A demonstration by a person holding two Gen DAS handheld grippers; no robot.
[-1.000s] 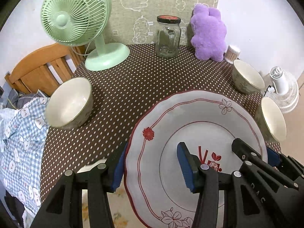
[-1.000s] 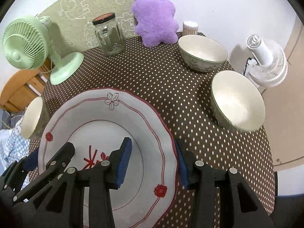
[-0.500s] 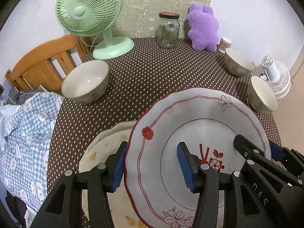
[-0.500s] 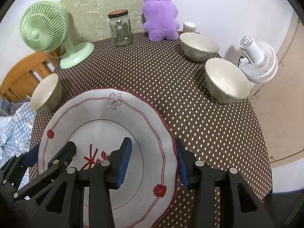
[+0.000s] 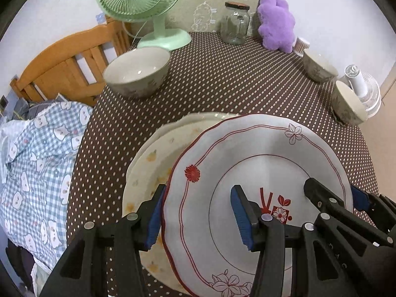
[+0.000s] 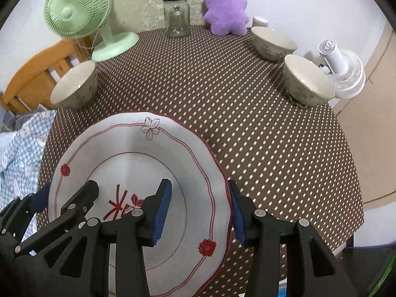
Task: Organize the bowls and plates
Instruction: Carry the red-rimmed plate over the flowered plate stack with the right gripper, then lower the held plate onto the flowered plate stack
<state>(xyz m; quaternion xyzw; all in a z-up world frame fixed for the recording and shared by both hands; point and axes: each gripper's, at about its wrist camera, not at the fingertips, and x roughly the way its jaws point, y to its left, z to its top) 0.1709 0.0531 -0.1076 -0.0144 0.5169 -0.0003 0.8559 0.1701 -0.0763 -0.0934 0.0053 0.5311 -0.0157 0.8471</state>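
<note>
A large white plate with red trim (image 5: 259, 163) (image 6: 138, 153) hangs above the dotted table, held by both grippers. My left gripper (image 5: 198, 215) is shut on its left rim. My right gripper (image 6: 200, 210) is shut on its right rim. Under it, a cream plate with yellow fruit prints (image 5: 158, 158) lies on the table. One grey bowl (image 5: 137, 73) (image 6: 75, 87) stands at the left edge. Two more bowls stand at the right, a far one (image 6: 273, 40) (image 5: 319, 66) and a near one (image 6: 307, 80) (image 5: 347, 101).
A green fan (image 5: 141, 2), a glass jar (image 5: 234, 23), a purple plush toy (image 5: 277, 22) and a small cup (image 5: 302, 45) line the table's back. A wooden chair (image 5: 64, 59) with a checked cloth (image 5: 32, 153) stands left. A white floor fan (image 6: 342, 69) stands right.
Both grippers have risen and drawn back with the red-trimmed plate. The cream plate under it has come into view, and more of the table shows.
</note>
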